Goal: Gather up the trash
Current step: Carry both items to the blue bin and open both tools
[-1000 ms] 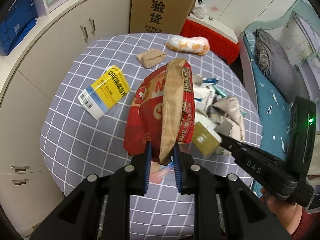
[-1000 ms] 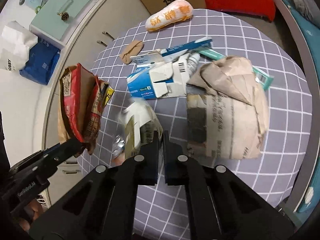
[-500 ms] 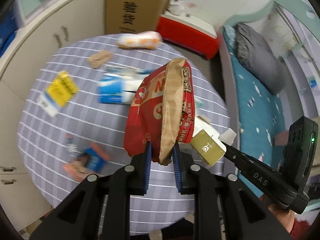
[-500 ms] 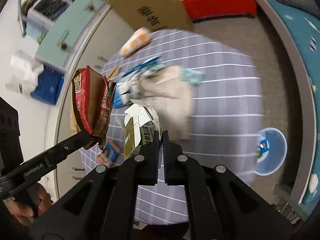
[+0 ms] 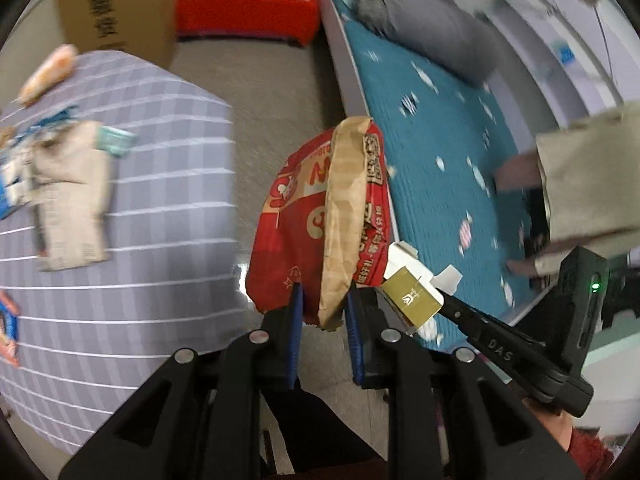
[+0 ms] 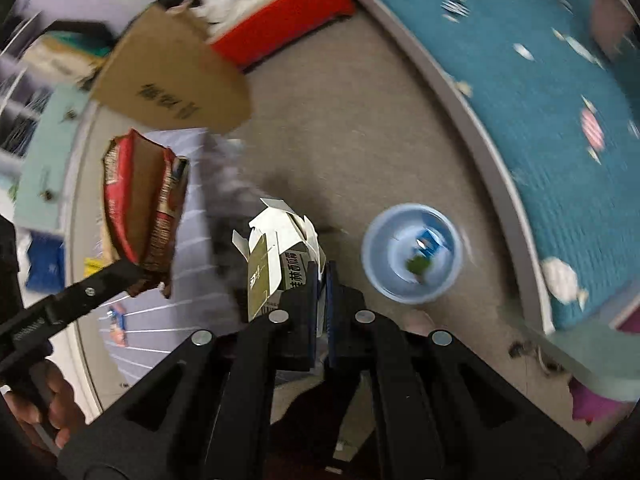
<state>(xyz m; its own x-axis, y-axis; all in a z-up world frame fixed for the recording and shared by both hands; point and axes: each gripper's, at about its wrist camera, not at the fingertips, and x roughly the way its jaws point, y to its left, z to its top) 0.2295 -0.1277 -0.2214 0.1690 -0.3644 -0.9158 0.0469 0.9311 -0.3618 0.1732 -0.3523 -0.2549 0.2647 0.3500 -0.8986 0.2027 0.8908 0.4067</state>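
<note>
We see soft, even room light | table (image 5: pixel 160 200) and bed (image 6: pixel 560 100) smeared with blur | edges bend round, corners dark

Bare grey floor (image 6: pixel 360 140) open between table edge (image 5: pixel 224 200) and bed frame (image 6: pixel 492 184). Blue bin (image 6: pixel 412 254) stands there, mouth apparently unobstructed (view blurred). Cardboard box (image 6: pixel 172 80) and red chest (image 6: pixel 280 12) block far end.

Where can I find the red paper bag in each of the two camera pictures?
Left wrist view: red paper bag in the centre, clamped in the left gripper.
Right wrist view: same bag at the left, above the left gripper's finger.
Shared landmark: the red box on the floor.
</note>
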